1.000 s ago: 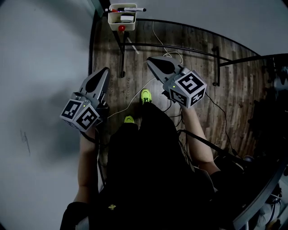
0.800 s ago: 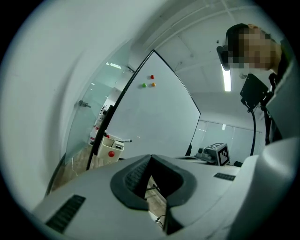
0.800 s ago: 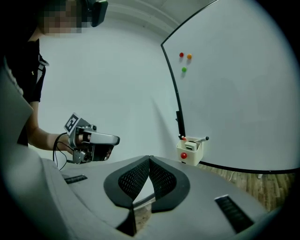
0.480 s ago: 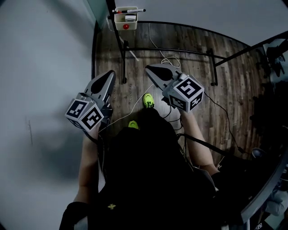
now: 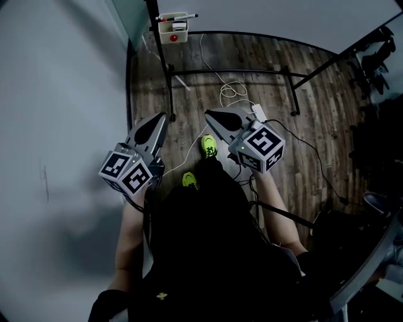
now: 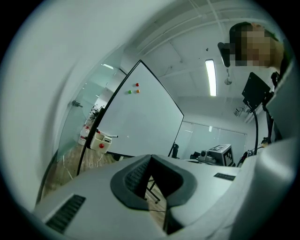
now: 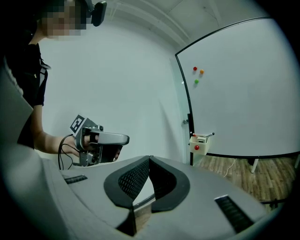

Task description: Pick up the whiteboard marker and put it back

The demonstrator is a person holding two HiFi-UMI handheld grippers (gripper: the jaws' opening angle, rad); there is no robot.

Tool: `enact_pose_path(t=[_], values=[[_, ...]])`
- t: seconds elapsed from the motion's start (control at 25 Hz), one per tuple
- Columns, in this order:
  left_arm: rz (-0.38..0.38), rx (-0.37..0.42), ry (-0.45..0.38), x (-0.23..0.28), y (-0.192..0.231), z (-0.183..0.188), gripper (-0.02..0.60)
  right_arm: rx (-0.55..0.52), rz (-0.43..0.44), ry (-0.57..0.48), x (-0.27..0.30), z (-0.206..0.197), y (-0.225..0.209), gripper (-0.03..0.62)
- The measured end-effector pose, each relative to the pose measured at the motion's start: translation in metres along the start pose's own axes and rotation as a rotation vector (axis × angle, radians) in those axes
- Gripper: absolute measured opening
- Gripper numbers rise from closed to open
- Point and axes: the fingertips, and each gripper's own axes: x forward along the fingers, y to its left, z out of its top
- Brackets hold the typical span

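The whiteboard marker (image 5: 179,17) lies across the top of a small white tray (image 5: 173,31) fixed to the whiteboard stand, at the top of the head view. The same marker (image 7: 207,135) and tray (image 7: 198,143) appear far ahead in the right gripper view, and the tray (image 6: 99,142) is small in the left gripper view. My left gripper (image 5: 160,118) and right gripper (image 5: 210,115) hang side by side over the wooden floor, well short of the tray. Both are shut with nothing between the jaws.
The whiteboard (image 7: 243,93) on its black stand (image 5: 165,69) carries three small magnets (image 7: 198,74). A plain wall (image 5: 56,126) runs along the left. White cables (image 5: 232,89) lie on the floor, and the stand's foot bars (image 5: 252,70) cross it. Dark furniture (image 5: 378,126) stands at the right.
Both grippers have drifted lower in the head view as the person moves. The tray now looks smaller at the top. Both grippers stay shut and empty.
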Motion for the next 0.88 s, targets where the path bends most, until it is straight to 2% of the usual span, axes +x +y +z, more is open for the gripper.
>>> enact_pose_path(t=[0.16,0.4,0.56,0.68,0.88], values=[[-0.021,-0.023,0.004,-0.01,-0.007,-0.013,0.032,0.007,-0.009,0.003,-0.01,-0.007,0.018,0.005],[-0.022,-0.041,0.016,-0.019,-0.021,-0.023,0.032,0.013,0.043,0.015,-0.009,-0.013,0.04,0.005],[-0.007,-0.051,0.015,-0.018,-0.028,-0.024,0.032,-0.022,0.056,0.015,-0.011,-0.006,0.044,0.003],[-0.022,-0.039,0.019,-0.012,-0.037,-0.023,0.032,-0.069,0.042,0.007,-0.015,0.002,0.042,0.002],[-0.033,-0.021,0.012,-0.01,-0.045,-0.02,0.032,-0.08,0.052,-0.016,-0.015,0.011,0.044,0.002]])
